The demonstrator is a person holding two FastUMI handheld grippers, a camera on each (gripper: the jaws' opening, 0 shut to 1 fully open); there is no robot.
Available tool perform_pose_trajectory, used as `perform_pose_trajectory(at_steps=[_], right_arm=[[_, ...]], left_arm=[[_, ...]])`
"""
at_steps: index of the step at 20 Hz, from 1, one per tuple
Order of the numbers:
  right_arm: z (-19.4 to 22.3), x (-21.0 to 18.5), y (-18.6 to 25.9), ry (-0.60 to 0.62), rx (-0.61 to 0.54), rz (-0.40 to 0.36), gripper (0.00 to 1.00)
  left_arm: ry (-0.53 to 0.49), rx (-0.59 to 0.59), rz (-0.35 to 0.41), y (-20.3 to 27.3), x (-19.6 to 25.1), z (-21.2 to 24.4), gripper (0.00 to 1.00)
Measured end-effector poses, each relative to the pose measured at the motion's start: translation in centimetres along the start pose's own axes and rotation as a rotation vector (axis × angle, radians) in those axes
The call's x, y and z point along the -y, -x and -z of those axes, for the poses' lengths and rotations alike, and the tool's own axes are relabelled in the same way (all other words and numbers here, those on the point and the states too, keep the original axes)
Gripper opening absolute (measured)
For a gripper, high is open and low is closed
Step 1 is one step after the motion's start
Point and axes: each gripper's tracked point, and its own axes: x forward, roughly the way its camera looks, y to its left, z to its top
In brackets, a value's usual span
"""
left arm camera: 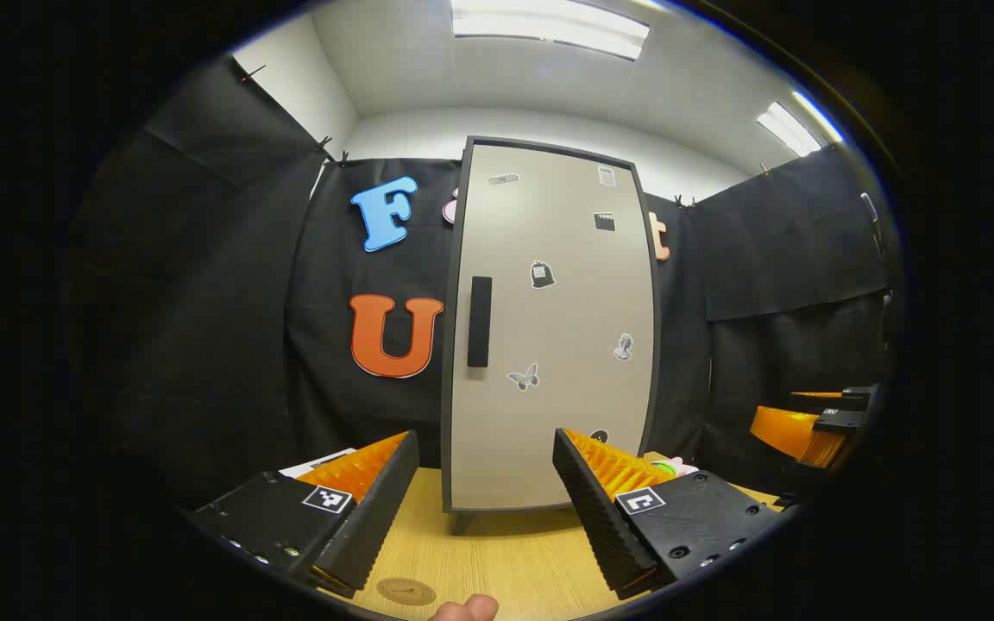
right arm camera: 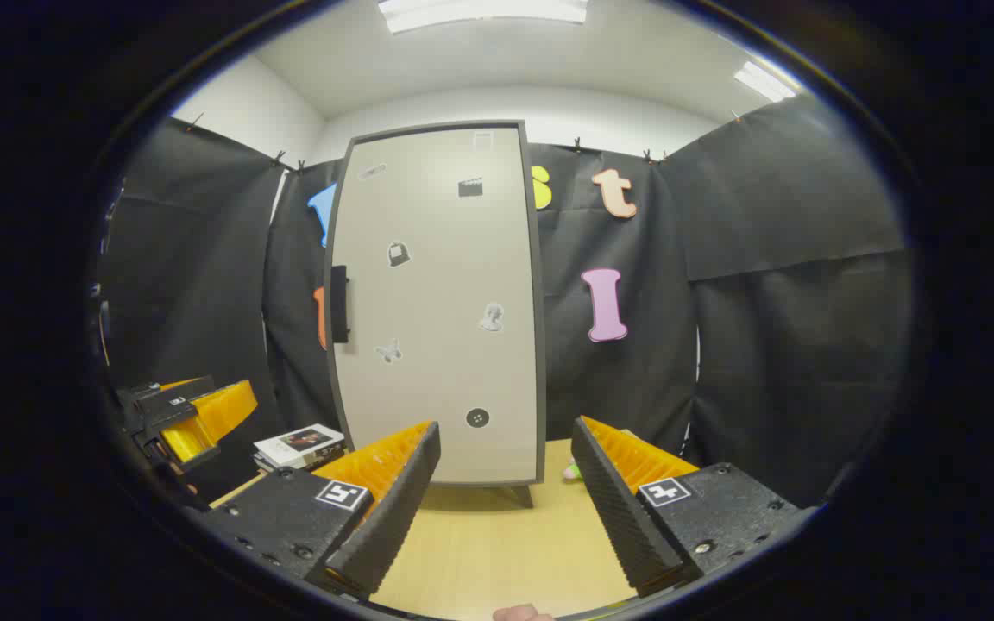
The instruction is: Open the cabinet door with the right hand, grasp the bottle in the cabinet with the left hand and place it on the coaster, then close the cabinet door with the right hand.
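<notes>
The cabinet door [left arm camera: 549, 328] is seen closed in the left gripper view, its beige panel set flush in a dark frame and carrying several small stickers; a black vertical handle [left arm camera: 480, 322] is mounted near its left edge. The cabinet is stood upright on the wooden bench [left arm camera: 497, 552], raised on short legs, against the black cloth wall. The left tongs [left arm camera: 484, 509] are held open in front of the door, apart from it, with nothing between the two orange-ribbed fingers [left arm camera: 609, 470]. A round brown coaster [left arm camera: 405, 591] is laid flat on the bench just below the left finger, near the bottom edge of the view, and the tip of a finger of the person's hand [left arm camera: 465, 609] is seen just to its right. The bottle cannot be seen — the door is shut over the cabinet interior. At the far right of the same view the right tongs are seen from the side, well apart from the cabinet. In the right gripper view the right tongs [right arm camera: 506, 500] are likewise held open and empty, pointed at the lower part of the door and not touching it; the handle [right arm camera: 339, 304] is seen at the door's left edge, above and to the left of the fingers. A small stack of books [right arm camera: 300, 445] is laid on the bench to the left of the cabinet, and the left tongs are seen beyond it at the left edge — open, clear of the door.
</notes>
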Motion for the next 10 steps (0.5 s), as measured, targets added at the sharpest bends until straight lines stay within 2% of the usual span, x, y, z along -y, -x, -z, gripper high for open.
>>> perform_pose_trajectory(at_steps=[7, 8, 10], right_arm=[[-0.10, 0.16, 0.11, 0.000, 0.004, 0.007, 0.99], [-0.12, 0.18, 0.11, -0.002, 0.006, 0.007, 0.94], [-0.18, 0.25, 0.16, -0.003, 0.006, 0.010, 0.94]], left_arm=[[-0.003, 0.001, -0.001, 0.03, -0.12, 0.05, 0.95], [-0.003, 0.002, 0.000, 0.02, -0.08, -0.03, 0.95], [-0.003, 0.003, 0.003, -0.01, -0.09, -0.08, 0.95]])
